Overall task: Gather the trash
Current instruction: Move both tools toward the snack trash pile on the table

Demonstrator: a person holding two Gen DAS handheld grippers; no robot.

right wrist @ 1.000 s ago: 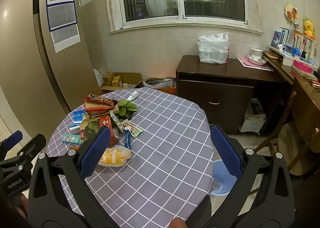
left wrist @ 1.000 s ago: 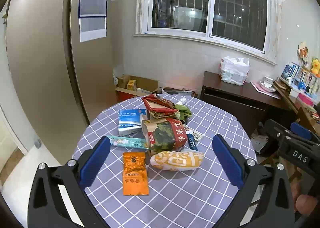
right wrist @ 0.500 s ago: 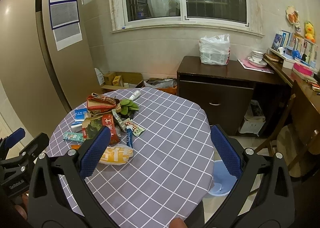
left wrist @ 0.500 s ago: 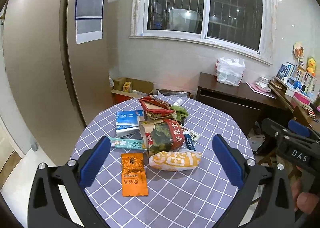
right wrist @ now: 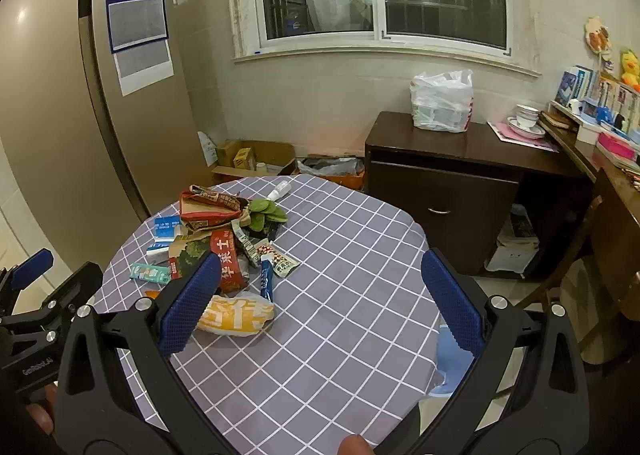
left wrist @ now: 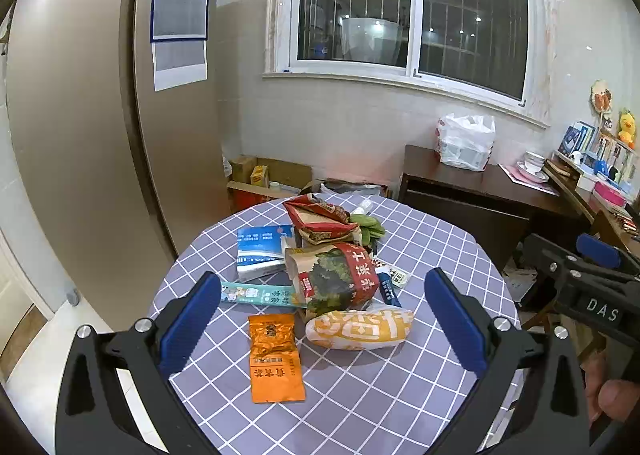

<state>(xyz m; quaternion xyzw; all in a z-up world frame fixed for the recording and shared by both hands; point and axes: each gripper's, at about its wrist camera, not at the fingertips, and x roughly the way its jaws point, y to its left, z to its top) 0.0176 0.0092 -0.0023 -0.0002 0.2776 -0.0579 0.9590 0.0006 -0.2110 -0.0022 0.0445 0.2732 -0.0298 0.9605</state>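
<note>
The right tool [left wrist: 592, 287], as seen from the left wrist view, is showing white letters "DAS" on its black body. The left tool [right wrist: 36, 335], as seen from the right wrist view, is carrying small white lettering along its side that is too small to read with certainty. The red and green snack bag [left wrist: 332, 279] is displaying large Chinese characters on its red band. The orange packet [left wrist: 274, 359] and the yellow and white wrapper [left wrist: 360, 329] are also bearing Chinese print.
</note>
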